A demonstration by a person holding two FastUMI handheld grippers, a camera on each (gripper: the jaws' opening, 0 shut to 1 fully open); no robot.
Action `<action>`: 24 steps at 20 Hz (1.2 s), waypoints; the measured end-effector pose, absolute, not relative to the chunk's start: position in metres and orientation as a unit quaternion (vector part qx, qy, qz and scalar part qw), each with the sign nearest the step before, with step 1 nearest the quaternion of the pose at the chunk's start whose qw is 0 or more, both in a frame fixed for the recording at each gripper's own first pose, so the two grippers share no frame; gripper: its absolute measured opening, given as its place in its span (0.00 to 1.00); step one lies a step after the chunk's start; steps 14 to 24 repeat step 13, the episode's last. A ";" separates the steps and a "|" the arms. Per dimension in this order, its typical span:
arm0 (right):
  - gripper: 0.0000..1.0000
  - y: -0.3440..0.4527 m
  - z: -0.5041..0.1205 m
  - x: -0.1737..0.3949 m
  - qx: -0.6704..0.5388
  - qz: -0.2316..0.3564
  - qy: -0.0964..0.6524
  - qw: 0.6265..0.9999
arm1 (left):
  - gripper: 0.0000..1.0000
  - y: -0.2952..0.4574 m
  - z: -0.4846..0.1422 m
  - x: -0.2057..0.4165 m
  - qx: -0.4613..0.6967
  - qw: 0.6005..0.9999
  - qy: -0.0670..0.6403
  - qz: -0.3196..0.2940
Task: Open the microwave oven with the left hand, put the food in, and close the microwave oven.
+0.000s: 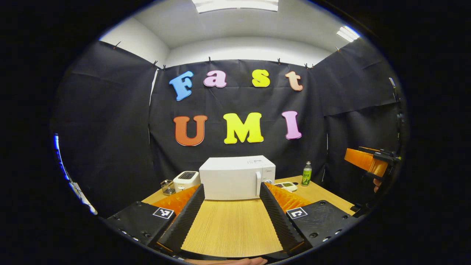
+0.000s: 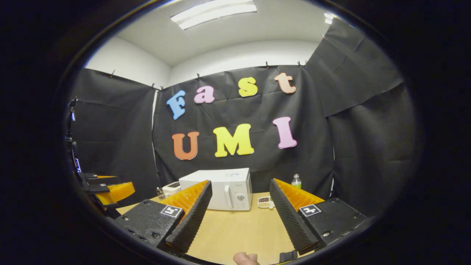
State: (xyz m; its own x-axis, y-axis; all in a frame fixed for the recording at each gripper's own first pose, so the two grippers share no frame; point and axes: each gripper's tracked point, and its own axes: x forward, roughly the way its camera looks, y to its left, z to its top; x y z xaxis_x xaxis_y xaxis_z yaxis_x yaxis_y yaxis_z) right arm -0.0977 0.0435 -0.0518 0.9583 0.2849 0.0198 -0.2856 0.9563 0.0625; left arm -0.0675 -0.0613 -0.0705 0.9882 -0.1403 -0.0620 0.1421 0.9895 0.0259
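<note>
Screwed black gripper [image 1: 231, 217] mounts with square coded tags, ribbed jaws

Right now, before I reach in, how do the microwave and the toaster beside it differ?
The microwave is the bigger white box, with an upright handle and a dial on its front; the toaster is much smaller and lower, with a dark slotted top. The microwave sits mid-table with its door shut; the toaster stands at its left side. Both are white appliances at the back of the wooden table.

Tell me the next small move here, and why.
Probably advance the left gripper toward the microwave door handle: the door looks closed, both grippers are open and empty, well back from it, and the food tray waits beside it.
</note>
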 end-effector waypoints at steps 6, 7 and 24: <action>1.00 0.044 -0.055 -0.096 0.031 0.145 -0.003 0.989 | 0.95 -0.060 -0.076 -0.065 0.009 0.997 0.041 -0.067; 0.91 0.044 -0.055 -0.095 0.033 0.146 -0.002 0.989 | 0.95 -0.062 -0.078 -0.064 0.008 0.997 0.042 -0.071; 0.91 0.040 -0.058 -0.095 0.034 0.142 0.000 0.989 | 0.95 -0.066 -0.078 -0.064 0.011 0.996 0.041 -0.075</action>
